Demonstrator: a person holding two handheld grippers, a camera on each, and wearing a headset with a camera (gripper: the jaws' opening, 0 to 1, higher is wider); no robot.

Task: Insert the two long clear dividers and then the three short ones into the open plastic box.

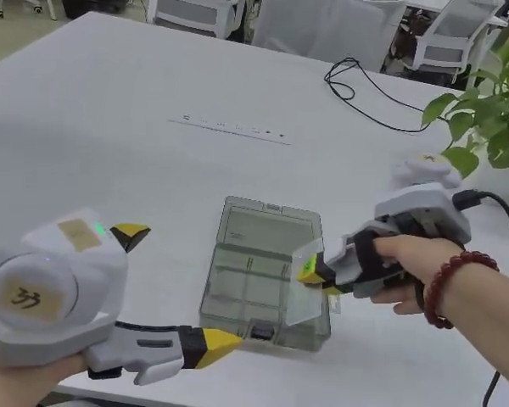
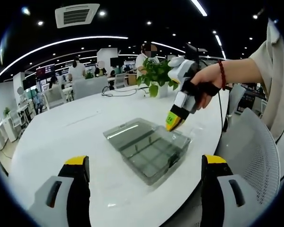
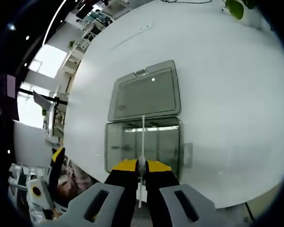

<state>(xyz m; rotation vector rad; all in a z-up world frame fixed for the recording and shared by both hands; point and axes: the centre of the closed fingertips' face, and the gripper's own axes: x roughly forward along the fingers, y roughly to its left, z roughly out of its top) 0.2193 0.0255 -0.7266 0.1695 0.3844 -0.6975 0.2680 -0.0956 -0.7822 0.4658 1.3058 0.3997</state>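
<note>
The open clear plastic box (image 1: 237, 292) lies near the table's front edge, with its lid (image 1: 267, 222) folded flat behind it. Faint lines of clear partitions show inside the box (image 3: 128, 146). My right gripper (image 1: 310, 273) is shut on a clear divider (image 1: 308, 292) and holds it upright over the box's right end. In the right gripper view the divider (image 3: 143, 137) is edge-on, a thin line running over the middle of the box. My left gripper (image 1: 174, 288) stands open to the left of the box (image 2: 146, 146), with nothing between its fingers.
A small clear piece (image 3: 187, 156) lies on the table beside the box. Further back are a long white strip (image 1: 233, 129) and a black cable (image 1: 356, 85). A green plant (image 1: 483, 110) stands at the right. Chairs (image 1: 195, 13) line the far edge.
</note>
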